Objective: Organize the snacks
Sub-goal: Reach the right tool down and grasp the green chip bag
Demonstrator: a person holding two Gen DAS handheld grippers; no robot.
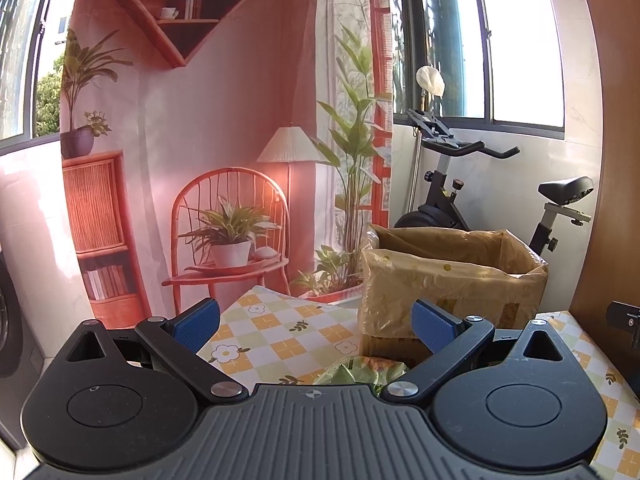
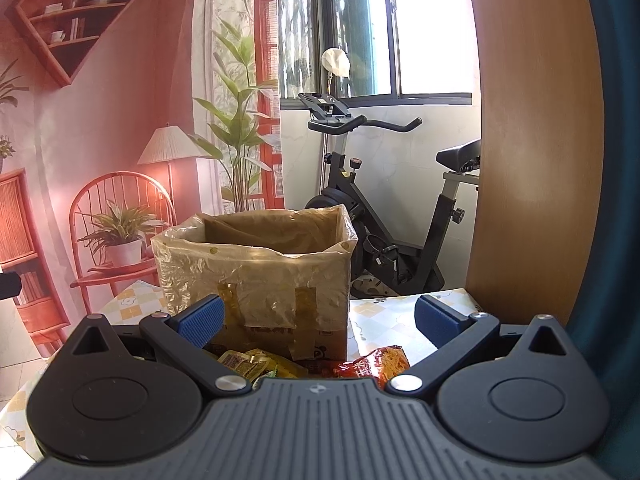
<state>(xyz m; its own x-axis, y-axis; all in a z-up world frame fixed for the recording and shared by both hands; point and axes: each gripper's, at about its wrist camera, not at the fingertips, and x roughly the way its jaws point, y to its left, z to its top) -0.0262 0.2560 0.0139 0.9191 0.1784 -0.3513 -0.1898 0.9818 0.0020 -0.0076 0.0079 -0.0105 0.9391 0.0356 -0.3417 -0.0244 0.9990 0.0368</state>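
Note:
An open cardboard box [image 1: 452, 280] lined with clear plastic stands on the table with the checked flower cloth [image 1: 280, 340]. The same box [image 2: 256, 276] fills the middle of the right wrist view. My left gripper [image 1: 316, 326] is open, to the left and in front of the box; a green snack packet [image 1: 360, 370] lies just below its fingers. My right gripper [image 2: 318, 322] is open too, facing the box front. Under it lie yellow packets [image 2: 248, 362] and a red noodle packet [image 2: 376, 362], partly hidden by the gripper body.
A printed backdrop [image 1: 200, 160] of a pink room hangs behind the table. An exercise bike [image 2: 380, 220] stands by the window at the back right. A wooden panel [image 2: 532, 140] rises at the right table edge. A black part [image 1: 624, 324] of the other gripper shows at the right.

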